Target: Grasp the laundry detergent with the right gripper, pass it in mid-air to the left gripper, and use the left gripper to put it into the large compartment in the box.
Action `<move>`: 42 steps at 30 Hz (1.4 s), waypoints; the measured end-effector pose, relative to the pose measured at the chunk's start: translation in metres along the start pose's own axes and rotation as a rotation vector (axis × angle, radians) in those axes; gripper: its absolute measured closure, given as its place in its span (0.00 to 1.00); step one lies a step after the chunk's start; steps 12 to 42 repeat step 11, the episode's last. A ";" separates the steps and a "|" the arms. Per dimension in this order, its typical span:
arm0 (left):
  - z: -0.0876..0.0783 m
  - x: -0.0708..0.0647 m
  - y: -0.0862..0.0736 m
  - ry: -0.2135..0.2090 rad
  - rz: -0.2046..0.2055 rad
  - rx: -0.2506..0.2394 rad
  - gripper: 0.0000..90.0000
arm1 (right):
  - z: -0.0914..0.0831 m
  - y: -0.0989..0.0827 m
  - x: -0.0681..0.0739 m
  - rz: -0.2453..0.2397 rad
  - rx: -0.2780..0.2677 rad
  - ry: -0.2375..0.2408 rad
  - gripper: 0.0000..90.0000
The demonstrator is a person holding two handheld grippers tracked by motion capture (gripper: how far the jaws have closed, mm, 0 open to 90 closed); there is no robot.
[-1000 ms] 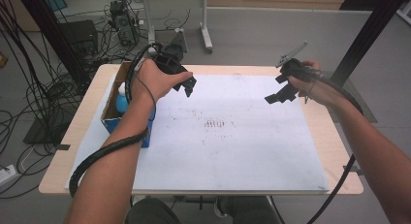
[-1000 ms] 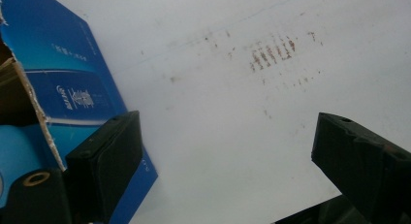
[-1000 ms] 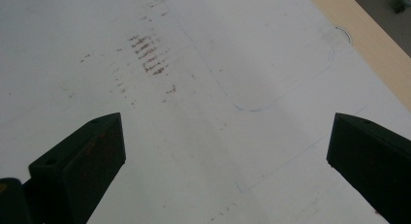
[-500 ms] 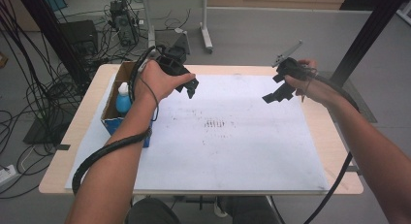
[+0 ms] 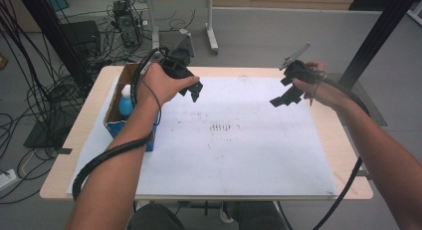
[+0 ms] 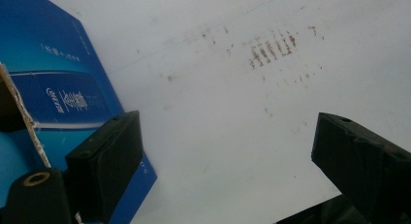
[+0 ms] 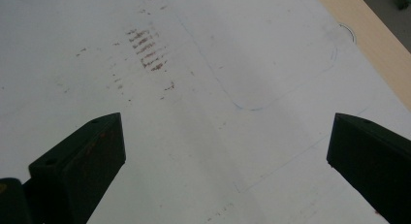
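My left gripper (image 5: 193, 92) hovers over the far left part of the white sheet (image 5: 234, 145), held in the person's left hand. In the left gripper view its jaws stand wide apart over bare white sheet (image 6: 228, 112), so my left gripper (image 6: 228, 151) is open with nothing between them. My right gripper (image 5: 281, 98) hangs above the sheet's far right part, and my right gripper (image 7: 225, 146) is open too, over the white sheet (image 7: 203, 88) with rust-brown smudges (image 7: 145, 49). The same smudges (image 5: 224, 126) mark the sheet's middle.
A blue cardboard box (image 5: 115, 121) stands at the table's left edge with a blue-and-white bottle (image 5: 126, 101) inside; the box's side (image 6: 58, 98) lies close to my left jaw. The wooden tabletop (image 5: 343, 140) frames the sheet. Cables trail from both grippers.
Both hands drifted only slightly; the right gripper shifted a touch toward the left. Nothing was taken or released.
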State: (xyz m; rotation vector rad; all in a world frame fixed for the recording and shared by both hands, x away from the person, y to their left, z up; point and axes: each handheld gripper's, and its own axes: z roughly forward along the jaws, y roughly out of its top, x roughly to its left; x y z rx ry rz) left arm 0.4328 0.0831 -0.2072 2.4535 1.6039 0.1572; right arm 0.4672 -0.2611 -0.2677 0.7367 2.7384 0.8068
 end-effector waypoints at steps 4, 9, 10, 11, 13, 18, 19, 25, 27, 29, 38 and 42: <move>-0.001 0.001 -0.001 0.001 0.004 -0.005 0.14 | 0.001 0.001 0.000 -0.004 0.003 -0.001 0.00; -0.002 0.000 -0.001 -0.002 0.008 -0.006 0.13 | 0.002 0.002 0.001 -0.007 -0.001 0.003 0.00; -0.002 0.000 -0.001 -0.002 0.009 -0.005 0.13 | 0.002 0.002 0.001 -0.007 -0.002 0.004 0.00; -0.002 0.000 -0.001 -0.003 0.010 -0.007 0.13 | 0.003 0.003 0.001 -0.006 -0.003 0.003 0.00; -0.002 0.000 -0.001 -0.003 0.010 -0.007 0.13 | 0.003 0.003 0.001 -0.006 -0.003 0.003 0.00; -0.002 0.000 -0.001 -0.003 0.010 -0.007 0.13 | 0.003 0.003 0.001 -0.006 -0.003 0.003 0.00; -0.002 0.000 -0.001 -0.003 0.010 -0.007 0.13 | 0.003 0.003 0.001 -0.006 -0.003 0.003 0.00; -0.002 0.000 -0.001 -0.003 0.010 -0.007 0.13 | 0.003 0.003 0.001 -0.006 -0.003 0.003 0.00; -0.002 0.000 -0.001 -0.003 0.010 -0.007 0.13 | 0.003 0.003 0.001 -0.006 -0.003 0.003 0.00; -0.002 0.000 -0.001 -0.003 0.010 -0.007 0.13 | 0.003 0.003 0.001 -0.006 -0.003 0.003 0.00; -0.002 0.000 -0.001 -0.003 0.010 -0.007 0.13 | 0.003 0.003 0.001 -0.006 -0.003 0.003 0.00; -0.002 0.000 -0.001 -0.003 0.010 -0.007 0.13 | 0.003 0.003 0.001 -0.006 -0.003 0.003 0.00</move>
